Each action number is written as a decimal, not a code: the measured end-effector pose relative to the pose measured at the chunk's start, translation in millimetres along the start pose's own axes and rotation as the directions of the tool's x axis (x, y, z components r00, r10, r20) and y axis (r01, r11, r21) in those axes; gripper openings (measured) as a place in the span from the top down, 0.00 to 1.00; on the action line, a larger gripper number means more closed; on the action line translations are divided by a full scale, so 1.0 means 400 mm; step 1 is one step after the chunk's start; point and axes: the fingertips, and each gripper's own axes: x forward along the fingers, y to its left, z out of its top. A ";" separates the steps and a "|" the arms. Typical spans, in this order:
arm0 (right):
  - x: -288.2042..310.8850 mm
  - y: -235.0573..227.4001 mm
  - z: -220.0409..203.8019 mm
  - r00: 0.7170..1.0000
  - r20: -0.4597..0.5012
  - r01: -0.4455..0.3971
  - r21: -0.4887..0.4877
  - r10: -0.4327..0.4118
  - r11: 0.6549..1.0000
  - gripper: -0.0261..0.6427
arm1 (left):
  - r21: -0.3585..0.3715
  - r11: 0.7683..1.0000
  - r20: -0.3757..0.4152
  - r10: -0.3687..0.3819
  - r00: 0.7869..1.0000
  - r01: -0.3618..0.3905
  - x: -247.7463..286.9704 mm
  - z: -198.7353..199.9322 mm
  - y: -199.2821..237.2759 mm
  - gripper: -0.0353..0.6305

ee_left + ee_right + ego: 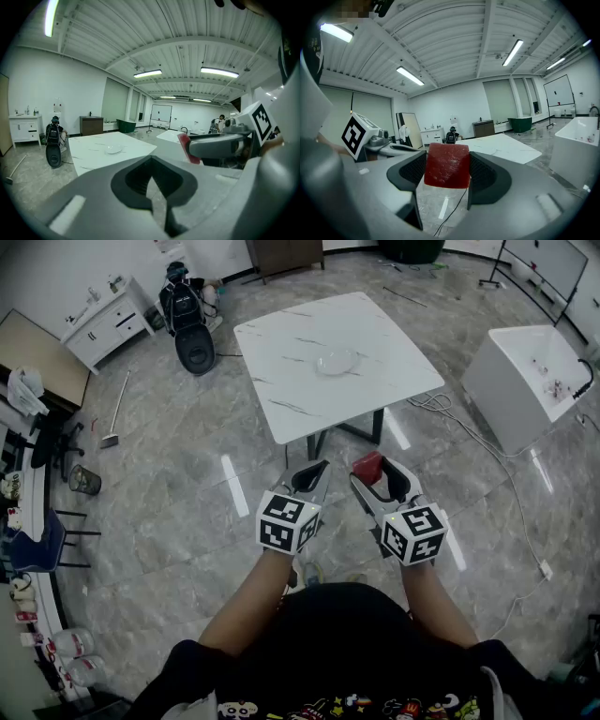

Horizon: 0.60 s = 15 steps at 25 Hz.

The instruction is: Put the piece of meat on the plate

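1. ahead, a white square marble-veined table point(281, 343) stands on the grey tiled floor point(169, 521).
2. right gripper point(379, 478): jaws wide, clamping a red rectangular slab of meat point(446, 164), well short of the table.
3. left gripper point(151, 183): jaws together, empty.
4. small pale round plate point(336, 362) lies mid-table.

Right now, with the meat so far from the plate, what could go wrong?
The meat sits at the tip of the right tool, over the floor; it might slip out on the way. Cables lie on the floor beside the table; a foot could catch.
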 end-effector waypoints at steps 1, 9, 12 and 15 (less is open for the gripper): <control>-0.003 -0.001 -0.001 1.000 0.000 0.000 0.000 0.000 1.000 0.49 | -0.005 1.000 -0.009 -0.001 1.000 0.001 0.001 -0.011 -0.001 0.95; -0.012 -0.032 -0.034 1.000 -0.025 0.010 0.016 -0.009 1.000 0.49 | -0.039 0.999 -0.028 0.022 0.999 -0.023 0.011 -0.037 -0.006 0.95; -0.015 -0.047 -0.038 0.999 -0.030 0.013 0.018 -0.012 1.000 0.49 | -0.034 0.999 -0.025 0.021 0.999 -0.022 0.023 -0.028 -0.023 0.95; -0.022 -0.060 -0.040 1.000 -0.030 0.010 0.022 -0.009 1.000 0.49 | -0.029 0.999 -0.034 0.022 0.999 -0.023 0.036 -0.025 -0.040 0.95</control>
